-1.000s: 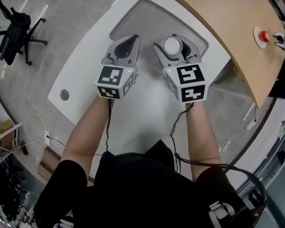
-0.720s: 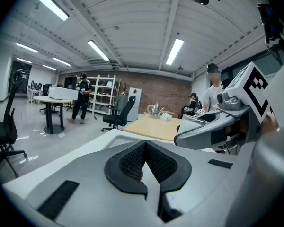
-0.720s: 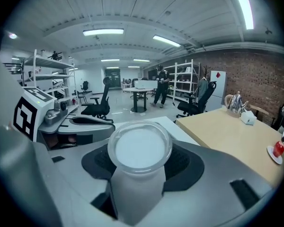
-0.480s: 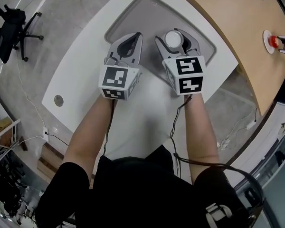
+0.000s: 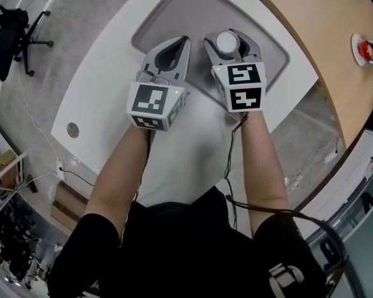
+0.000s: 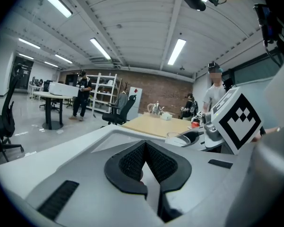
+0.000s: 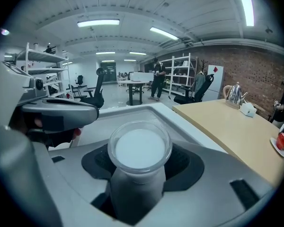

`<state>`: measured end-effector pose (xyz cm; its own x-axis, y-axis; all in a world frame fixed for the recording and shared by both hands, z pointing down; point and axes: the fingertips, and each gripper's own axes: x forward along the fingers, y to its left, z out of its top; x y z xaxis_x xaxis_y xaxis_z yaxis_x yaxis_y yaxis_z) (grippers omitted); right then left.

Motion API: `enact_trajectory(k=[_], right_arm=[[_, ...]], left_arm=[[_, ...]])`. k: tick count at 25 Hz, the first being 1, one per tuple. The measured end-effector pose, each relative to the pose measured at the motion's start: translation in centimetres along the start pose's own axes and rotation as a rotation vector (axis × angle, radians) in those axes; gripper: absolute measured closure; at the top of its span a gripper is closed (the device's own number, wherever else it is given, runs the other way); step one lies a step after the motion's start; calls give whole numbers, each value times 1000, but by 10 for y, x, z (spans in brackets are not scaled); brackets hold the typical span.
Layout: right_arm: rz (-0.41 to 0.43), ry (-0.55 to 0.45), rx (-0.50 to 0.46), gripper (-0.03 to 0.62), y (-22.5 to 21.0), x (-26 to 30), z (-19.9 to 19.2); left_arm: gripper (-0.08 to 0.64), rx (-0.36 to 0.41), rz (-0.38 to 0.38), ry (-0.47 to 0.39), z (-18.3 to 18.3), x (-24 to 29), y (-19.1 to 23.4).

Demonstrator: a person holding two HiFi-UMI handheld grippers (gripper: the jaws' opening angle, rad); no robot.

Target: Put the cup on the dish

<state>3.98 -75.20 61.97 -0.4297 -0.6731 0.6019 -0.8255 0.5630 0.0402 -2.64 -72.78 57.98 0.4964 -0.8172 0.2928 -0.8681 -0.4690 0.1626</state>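
A clear cup (image 5: 226, 41) with a white inside sits upright between the jaws of my right gripper (image 5: 229, 35), which is shut on it. In the right gripper view the cup (image 7: 139, 150) fills the middle, with the pads against its sides. The grey dish (image 5: 174, 8) is a shallow rounded tray on the white table (image 5: 105, 79). Both grippers are above its near part. My left gripper (image 5: 175, 42) is beside the right one, shut, with nothing between its pads (image 6: 132, 162). The left gripper view shows the cup (image 6: 176, 137) at right.
A curved wooden table (image 5: 323, 23) adjoins the white one on the right and carries a red object (image 5: 361, 45). A round cable hole (image 5: 73, 130) lies near the white table's left edge. A black office chair (image 5: 9, 27) stands on the floor at left. People stand far off.
Both grippers have moved forward together, farther over the grey dish, with the cup still held in the right one. Neither gripper's jaws have changed.
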Motion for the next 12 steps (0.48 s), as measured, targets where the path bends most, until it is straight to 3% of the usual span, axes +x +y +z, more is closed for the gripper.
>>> enact_trajectory(k=[12], right_arm=[[17, 6, 28, 327, 4, 2, -11]], left_arm=[[557, -14, 6, -10, 8, -7, -3]])
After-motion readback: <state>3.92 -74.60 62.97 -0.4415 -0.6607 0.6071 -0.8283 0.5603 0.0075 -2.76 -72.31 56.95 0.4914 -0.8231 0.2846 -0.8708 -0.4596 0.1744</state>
